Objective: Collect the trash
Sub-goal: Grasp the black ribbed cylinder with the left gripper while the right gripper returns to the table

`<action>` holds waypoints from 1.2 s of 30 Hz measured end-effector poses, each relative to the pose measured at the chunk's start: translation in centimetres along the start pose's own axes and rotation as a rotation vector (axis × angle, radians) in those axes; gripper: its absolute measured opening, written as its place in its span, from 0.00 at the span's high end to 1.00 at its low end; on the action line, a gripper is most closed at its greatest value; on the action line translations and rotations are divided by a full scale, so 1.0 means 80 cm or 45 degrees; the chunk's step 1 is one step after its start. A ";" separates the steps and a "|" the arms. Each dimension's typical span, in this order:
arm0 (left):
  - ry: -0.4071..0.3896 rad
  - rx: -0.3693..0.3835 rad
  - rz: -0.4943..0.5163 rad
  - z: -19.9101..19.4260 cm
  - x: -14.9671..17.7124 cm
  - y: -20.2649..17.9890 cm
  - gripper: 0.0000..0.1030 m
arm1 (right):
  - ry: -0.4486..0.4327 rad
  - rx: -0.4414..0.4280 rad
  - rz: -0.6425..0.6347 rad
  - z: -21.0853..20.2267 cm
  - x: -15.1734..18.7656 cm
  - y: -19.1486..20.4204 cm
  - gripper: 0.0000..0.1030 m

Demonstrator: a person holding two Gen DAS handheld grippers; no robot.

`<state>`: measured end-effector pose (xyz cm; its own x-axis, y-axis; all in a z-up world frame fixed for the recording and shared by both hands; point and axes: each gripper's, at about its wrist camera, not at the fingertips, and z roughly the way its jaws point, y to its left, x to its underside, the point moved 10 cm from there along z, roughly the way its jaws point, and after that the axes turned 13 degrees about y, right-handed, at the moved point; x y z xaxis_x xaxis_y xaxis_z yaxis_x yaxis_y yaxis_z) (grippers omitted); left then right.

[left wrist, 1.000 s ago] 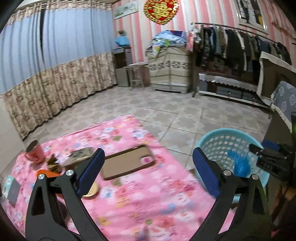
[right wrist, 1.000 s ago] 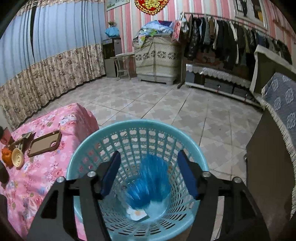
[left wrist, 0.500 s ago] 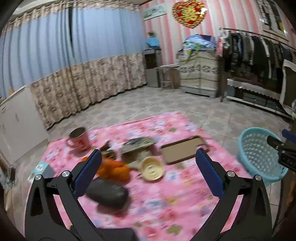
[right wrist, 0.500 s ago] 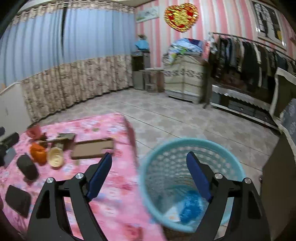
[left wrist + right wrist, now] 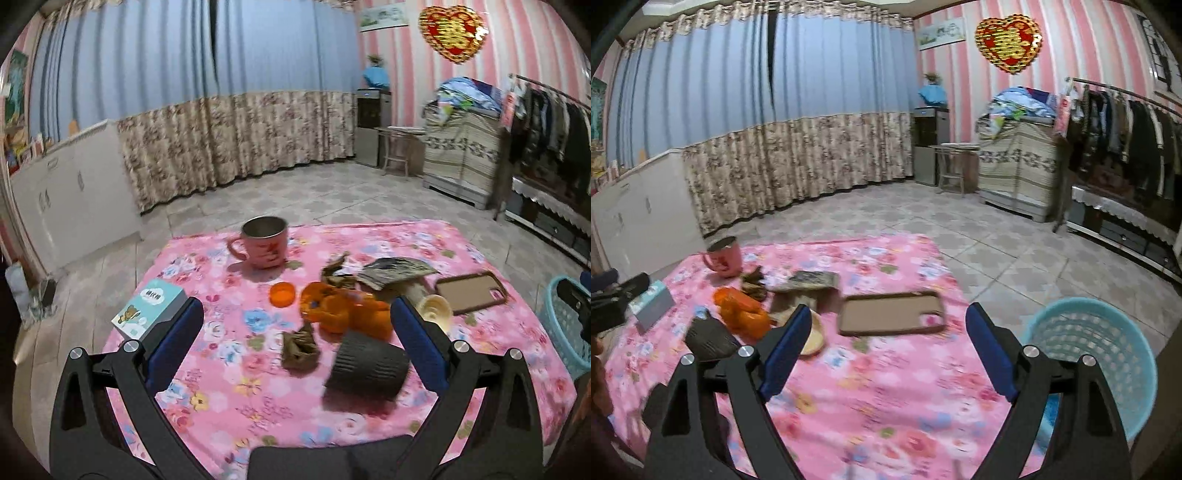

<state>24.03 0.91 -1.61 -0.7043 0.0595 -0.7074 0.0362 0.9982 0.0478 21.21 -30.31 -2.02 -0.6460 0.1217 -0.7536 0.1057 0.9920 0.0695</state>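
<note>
On the pink flowered table cloth [image 5: 236, 391] lies trash: a crumpled orange wrapper [image 5: 343, 310] [image 5: 742, 312], a brown paper wad [image 5: 299, 349], a brown scrap [image 5: 338, 275] and a dark foil packet [image 5: 395, 271] [image 5: 812, 280]. My left gripper [image 5: 295, 343] hovers open over the table's near side, with the wad and wrapper seen between its fingers but untouched. Further right, my right gripper [image 5: 888, 350] is open and holds nothing above the cloth. The light blue trash basket [image 5: 1093, 354] [image 5: 565, 325] stands on the floor off the table's right edge.
Also on the table are a pink mug [image 5: 264, 242], an orange lid [image 5: 282, 294], a cream lid [image 5: 436, 308], a black ribbed object [image 5: 369, 363], a tissue box [image 5: 149, 308] and a brown phone case [image 5: 890, 314]. Tiled floor, curtains and a clothes rack lie beyond.
Both grippers swung left, away from the basket and over the table. The right jaws widened after a blue wrapper dropped into the basket. The left jaws stayed wide.
</note>
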 end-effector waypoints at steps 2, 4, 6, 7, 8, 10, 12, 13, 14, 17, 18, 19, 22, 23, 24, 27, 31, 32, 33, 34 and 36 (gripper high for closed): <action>0.025 0.012 -0.032 0.013 -0.005 0.012 0.05 | 0.000 -0.018 -0.016 0.008 -0.008 0.015 0.18; 0.034 0.014 -0.053 0.024 -0.011 0.017 0.05 | -0.001 -0.027 -0.036 0.021 -0.016 0.030 0.18; 0.048 0.017 -0.064 0.035 -0.012 0.020 0.05 | 0.009 -0.031 -0.053 0.036 -0.017 0.041 0.18; 0.057 0.021 -0.070 0.042 -0.010 0.020 0.05 | 0.015 -0.030 -0.058 0.043 -0.016 0.042 0.18; 0.068 0.029 -0.073 0.048 -0.005 0.018 0.05 | 0.020 -0.028 -0.062 0.048 -0.013 0.044 0.18; 0.092 0.052 -0.052 0.059 0.006 0.006 0.05 | 0.055 -0.018 -0.065 0.066 0.001 0.041 0.18; 0.124 0.062 -0.028 0.070 0.018 -0.005 0.05 | 0.101 -0.015 -0.059 0.079 0.012 0.036 0.18; 0.151 0.091 -0.011 0.076 0.026 -0.016 0.05 | 0.127 -0.012 -0.052 0.085 0.017 0.033 0.18; 0.171 0.117 0.002 0.079 0.032 -0.025 0.05 | 0.137 -0.006 -0.046 0.087 0.018 0.028 0.18; 0.215 0.166 0.062 0.088 0.044 -0.054 0.05 | 0.130 0.038 -0.038 0.086 0.016 0.014 0.18; 0.222 0.178 0.091 0.091 0.047 -0.065 0.05 | 0.123 0.061 -0.039 0.085 0.015 0.008 0.18; 0.225 0.182 0.102 0.092 0.048 -0.071 0.05 | 0.120 0.074 -0.043 0.084 0.015 0.005 0.18; 0.238 0.166 0.136 0.097 0.054 -0.083 0.05 | 0.130 0.103 -0.030 0.086 0.017 -0.005 0.18; 0.244 0.162 0.152 0.099 0.058 -0.087 0.05 | 0.137 0.096 -0.015 0.087 0.017 -0.008 0.18; 0.253 0.160 0.166 0.101 0.061 -0.089 0.05 | 0.142 0.085 0.003 0.087 0.016 -0.009 0.18; 0.289 0.139 0.212 0.110 0.071 -0.096 0.05 | 0.138 0.075 0.013 0.087 0.014 -0.007 0.18; 0.297 0.159 0.191 0.110 0.070 -0.096 0.06 | 0.155 0.086 0.000 0.091 0.019 0.001 0.18; 0.293 0.176 0.182 0.110 0.068 -0.096 0.12 | 0.161 0.085 0.002 0.093 0.020 0.003 0.18; 0.295 0.191 0.184 0.109 0.068 -0.097 0.18 | 0.168 0.081 0.003 0.095 0.021 0.005 0.18; 0.305 0.239 0.197 0.107 0.070 -0.102 0.26 | 0.176 0.074 0.002 0.097 0.022 0.007 0.18; 0.296 0.231 0.205 0.105 0.070 -0.102 0.26 | 0.182 0.070 -0.010 0.099 0.025 0.012 0.18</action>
<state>25.78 -6.81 -11.86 -0.8215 0.2338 -0.5201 0.2710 0.9626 0.0047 26.00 -29.40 -8.62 -0.7475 0.1218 -0.6530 0.1390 0.9900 0.0255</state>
